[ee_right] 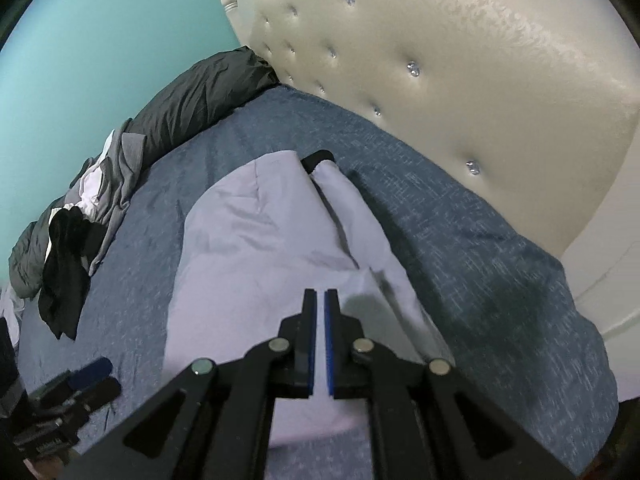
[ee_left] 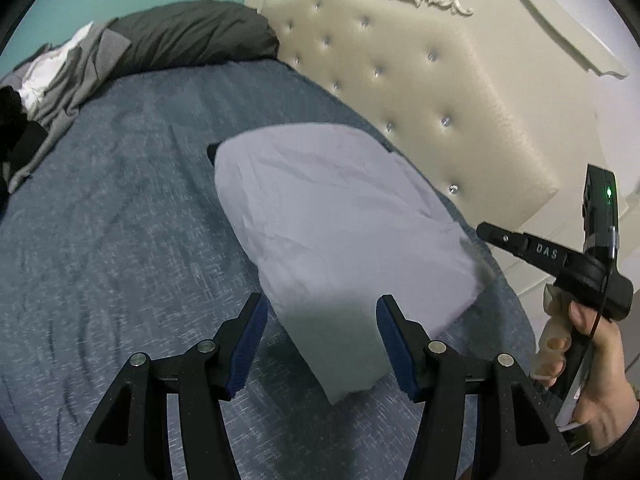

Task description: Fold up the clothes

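Observation:
A pale lavender garment [ee_left: 332, 220] lies folded on the blue bedspread [ee_left: 120, 220], with a dark strip peeking out at its far end. My left gripper [ee_left: 320, 302] hovers over the garment's near edge, open, with nothing between its blue pads. My right gripper [ee_left: 483, 230], held in a hand [ee_left: 600, 380], comes in from the right beside the garment's right edge. In the right wrist view the right gripper [ee_right: 320, 293] is shut above the garment [ee_right: 260, 240], with no cloth between its pads. The left gripper [ee_right: 106, 376] shows at the lower left.
A heap of grey, white and black clothes [ee_right: 80, 216] lies along the far left of the bed, beside a dark grey pillow [ee_left: 192, 36]. A cream tufted headboard [ee_left: 420, 92] rises close behind the garment. A teal wall [ee_right: 100, 40] stands behind the pillow.

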